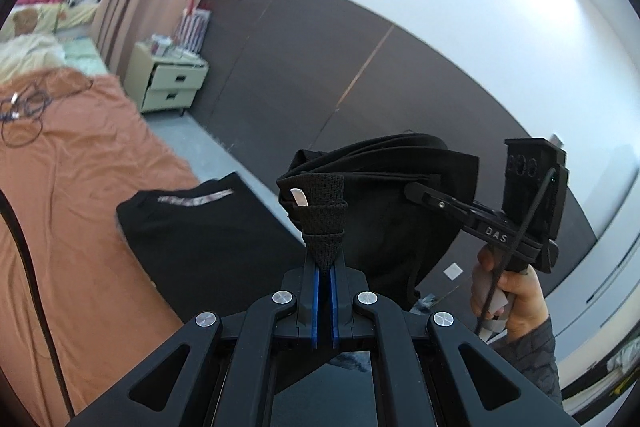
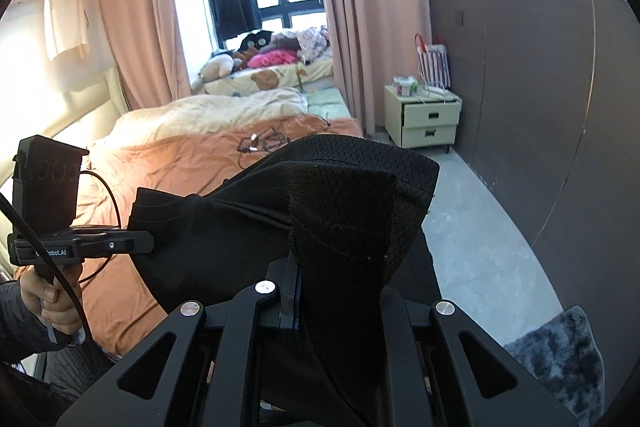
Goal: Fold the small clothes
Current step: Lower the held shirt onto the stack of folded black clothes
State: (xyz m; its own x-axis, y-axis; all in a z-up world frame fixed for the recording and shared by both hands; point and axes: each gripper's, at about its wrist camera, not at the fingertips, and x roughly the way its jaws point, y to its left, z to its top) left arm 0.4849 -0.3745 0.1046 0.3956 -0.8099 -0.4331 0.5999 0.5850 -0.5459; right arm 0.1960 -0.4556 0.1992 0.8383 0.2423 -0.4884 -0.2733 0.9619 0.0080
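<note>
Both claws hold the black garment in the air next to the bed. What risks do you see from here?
1. The left claw pinches only a bunched waistband of the black garment; it may slip.
2. The garment hangs partly beyond the bed, so a drop could land on the floor.
3. Landing on the folded black shirt could disturb it.

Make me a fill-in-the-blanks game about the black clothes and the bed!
1. Both grippers hold one garment whose colour is ____.
2. The left gripper is ____ on the cloth.
3. A folded black garment lies on the ____ bedsheet.
4. The bedside cabinet has ____ drawers.

Missing words: black; shut; orange; two
</note>
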